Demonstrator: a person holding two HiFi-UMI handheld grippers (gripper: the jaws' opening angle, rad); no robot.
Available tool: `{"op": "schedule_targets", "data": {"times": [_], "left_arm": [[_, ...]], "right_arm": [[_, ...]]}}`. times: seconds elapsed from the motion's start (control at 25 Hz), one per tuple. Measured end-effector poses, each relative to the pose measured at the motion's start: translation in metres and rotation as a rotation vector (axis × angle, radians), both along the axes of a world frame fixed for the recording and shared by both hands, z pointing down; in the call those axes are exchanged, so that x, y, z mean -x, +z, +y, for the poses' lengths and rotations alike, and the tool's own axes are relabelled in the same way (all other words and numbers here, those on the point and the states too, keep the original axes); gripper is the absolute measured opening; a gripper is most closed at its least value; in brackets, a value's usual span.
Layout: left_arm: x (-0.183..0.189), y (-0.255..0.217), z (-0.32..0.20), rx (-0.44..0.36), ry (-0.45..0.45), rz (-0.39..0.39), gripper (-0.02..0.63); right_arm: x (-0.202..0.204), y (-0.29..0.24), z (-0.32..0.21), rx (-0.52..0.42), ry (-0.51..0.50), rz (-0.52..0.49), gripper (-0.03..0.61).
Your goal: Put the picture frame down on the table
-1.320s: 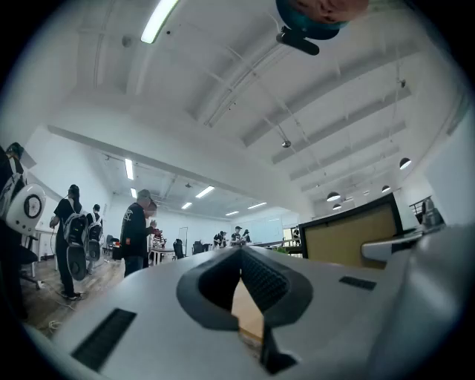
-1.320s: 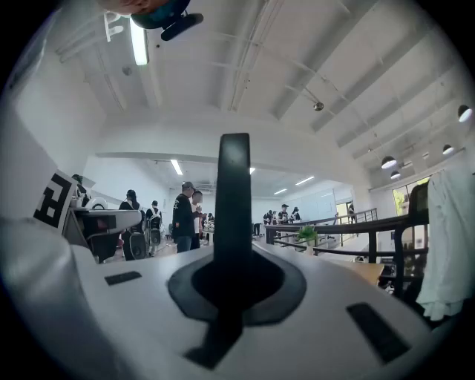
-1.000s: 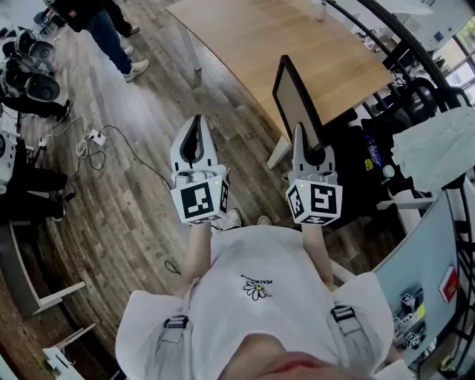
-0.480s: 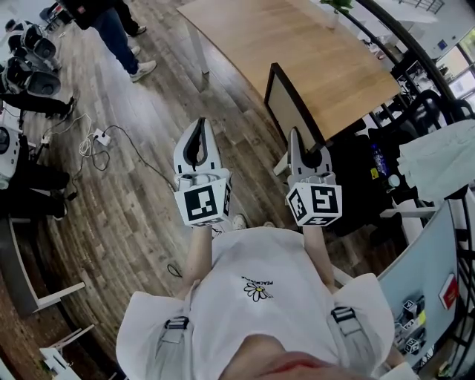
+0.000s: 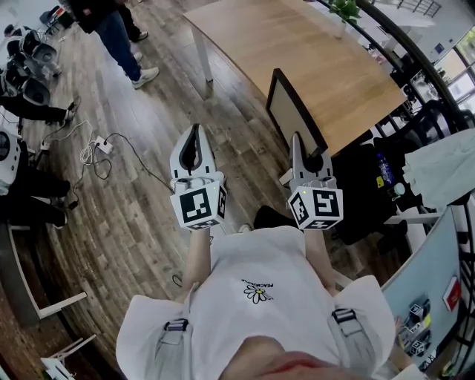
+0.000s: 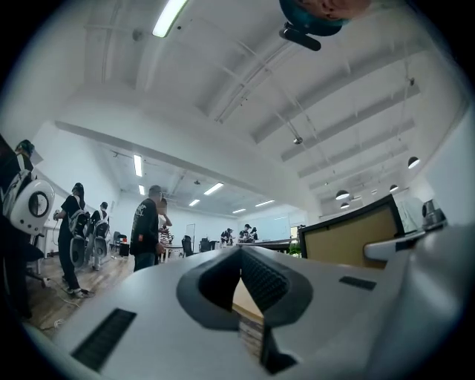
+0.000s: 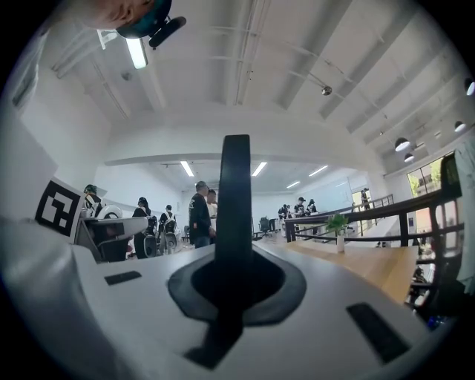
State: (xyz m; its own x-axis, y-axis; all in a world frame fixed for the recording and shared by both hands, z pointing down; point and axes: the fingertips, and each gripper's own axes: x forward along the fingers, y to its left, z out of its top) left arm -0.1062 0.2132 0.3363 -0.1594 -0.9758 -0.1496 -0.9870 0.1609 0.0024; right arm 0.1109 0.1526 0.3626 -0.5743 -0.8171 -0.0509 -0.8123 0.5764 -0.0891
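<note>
The picture frame (image 5: 291, 110) has a black border and a tan board. It stands upright on edge in the air, at the near edge of the wooden table (image 5: 297, 44). My right gripper (image 5: 298, 139) is shut on the frame's lower border. In the right gripper view the frame (image 7: 236, 193) shows as a black vertical bar rising between the jaws of the right gripper (image 7: 236, 256). My left gripper (image 5: 195, 129) hangs level to its left over the floor, shut and empty. In the left gripper view, beyond the left gripper (image 6: 240, 249), the frame (image 6: 352, 239) shows at the right.
A person (image 5: 111, 26) stands on the wood floor at upper left. Cables and a power strip (image 5: 100, 142) lie on the floor at left, beside dark equipment (image 5: 30, 82). A black chair and bags (image 5: 371, 178) crowd the right. A potted plant (image 5: 345, 9) stands on the table's far end.
Both grippers and the frame have moved forward together, and the table now lies closer ahead. Both grips look unchanged.
</note>
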Motion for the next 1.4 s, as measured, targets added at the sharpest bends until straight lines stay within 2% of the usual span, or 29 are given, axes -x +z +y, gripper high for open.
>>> {"op": "schedule_targets", "data": {"times": [0.24,0.64,0.76,1.0,1.2,1.4], "left_arm": [[0.014,0.005,-0.022,0.004,-0.009,0.002,0.015],[0.058,0.006,-0.091,0.013,-0.073,0.003,0.015],[0.066,0.006,-0.122,0.021,-0.065,0.029,0.015],[0.078,0.001,-0.188,0.033,-0.060,0.018,0.015],[0.087,0.001,-0.262,0.032,-0.043,0.031,0.015],[0.071,-0.002,-0.334,0.013,0.010,0.037,0.015]], "right_arm": [[0.015,0.005,-0.031,0.004,-0.013,0.008,0.020],[0.047,-0.004,-0.129,-0.039,-0.024,-0.033,0.020],[0.058,-0.009,-0.163,-0.056,-0.035,-0.030,0.020],[0.075,-0.019,-0.228,-0.075,-0.036,-0.044,0.020],[0.087,-0.020,-0.283,-0.078,-0.043,-0.016,0.020],[0.082,-0.003,-0.333,-0.046,-0.026,0.026,0.021]]}}
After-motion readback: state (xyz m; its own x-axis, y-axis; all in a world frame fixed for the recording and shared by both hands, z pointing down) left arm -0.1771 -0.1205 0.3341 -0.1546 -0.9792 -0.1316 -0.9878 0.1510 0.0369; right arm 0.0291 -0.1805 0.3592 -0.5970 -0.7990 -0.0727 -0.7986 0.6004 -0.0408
